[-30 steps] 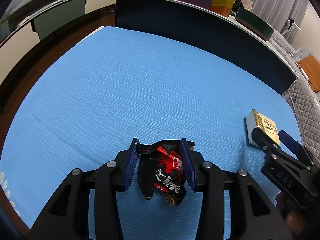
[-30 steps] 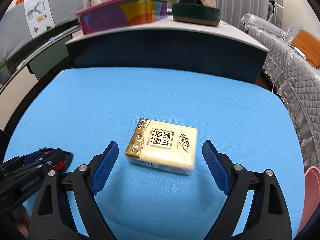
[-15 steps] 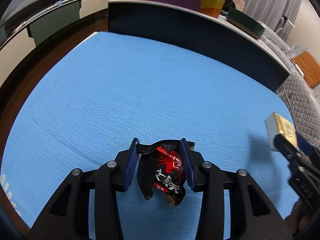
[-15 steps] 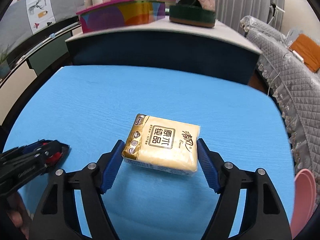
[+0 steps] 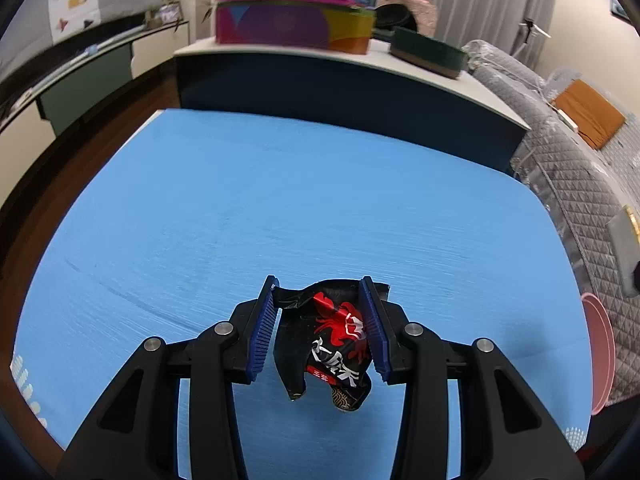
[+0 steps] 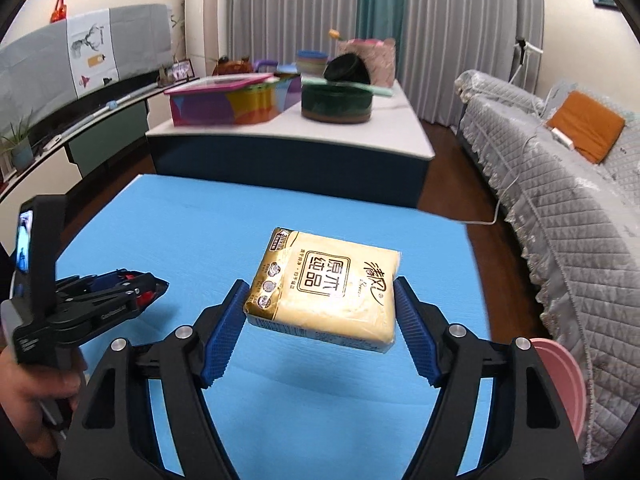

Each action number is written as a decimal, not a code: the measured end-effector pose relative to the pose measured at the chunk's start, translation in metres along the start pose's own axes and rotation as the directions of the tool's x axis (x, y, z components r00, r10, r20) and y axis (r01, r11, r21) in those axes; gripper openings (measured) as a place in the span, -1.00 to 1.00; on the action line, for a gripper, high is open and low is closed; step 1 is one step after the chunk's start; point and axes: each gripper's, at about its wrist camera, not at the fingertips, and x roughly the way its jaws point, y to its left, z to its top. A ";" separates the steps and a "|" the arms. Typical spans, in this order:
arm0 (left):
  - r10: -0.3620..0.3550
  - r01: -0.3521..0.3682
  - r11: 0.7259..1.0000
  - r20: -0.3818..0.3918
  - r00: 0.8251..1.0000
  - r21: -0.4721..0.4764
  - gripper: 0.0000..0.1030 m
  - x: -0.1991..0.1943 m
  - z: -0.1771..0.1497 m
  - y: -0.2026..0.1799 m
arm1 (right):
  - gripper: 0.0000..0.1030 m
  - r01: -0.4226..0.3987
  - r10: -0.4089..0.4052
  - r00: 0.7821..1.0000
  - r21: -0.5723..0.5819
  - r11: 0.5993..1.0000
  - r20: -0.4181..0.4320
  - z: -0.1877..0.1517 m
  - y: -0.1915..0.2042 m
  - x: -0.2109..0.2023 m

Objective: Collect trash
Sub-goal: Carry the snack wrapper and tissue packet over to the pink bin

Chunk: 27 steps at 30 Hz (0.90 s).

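Carry step: left hand-held gripper point(image 5: 322, 330) pinches black snack wrapper point(image 5: 326, 344); right hand-held gripper point(image 6: 320, 334), jaws just closed, clamps yellow tissue pack point(image 6: 326, 290), both clear of blue desk point(image 6: 168, 224). Next: likely pink bin point(image 6: 558, 384).

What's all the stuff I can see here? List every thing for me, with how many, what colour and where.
snack wrapper: 1, black with red print, crumpled between the left gripper's pads
tissue pack: 1, yellow and gold, clamped in the right gripper, off the table
table: 1, blue top, under both grippers
pink bin: 1, at the table's right edge, partly seen
counter: 1, white top, dark front, behind the table
colourful box: 1, pink, purple, yellow, on the counter
round container: 1, dark green, on the counter
sofa: 1, grey quilted cover, right side
cushion: 1, orange, on the sofa
left gripper: 1, black, blue pads
right gripper: 1, black, blue pads
hand: 1, holding the left gripper's handle
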 end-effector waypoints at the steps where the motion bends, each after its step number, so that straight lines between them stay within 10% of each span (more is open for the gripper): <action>1: -0.001 0.001 1.000 0.011 1.000 0.016 -0.21 -0.003 -0.002 -0.005 | 0.39 0.005 -0.005 1.000 -0.008 1.000 0.012 -0.001 -0.004 -0.009; 27: -0.098 0.071 0.974 0.117 0.988 0.214 -0.21 -0.027 -0.018 -0.094 | 0.40 0.090 -0.099 0.992 0.114 0.989 0.082 -0.059 -0.084 -0.040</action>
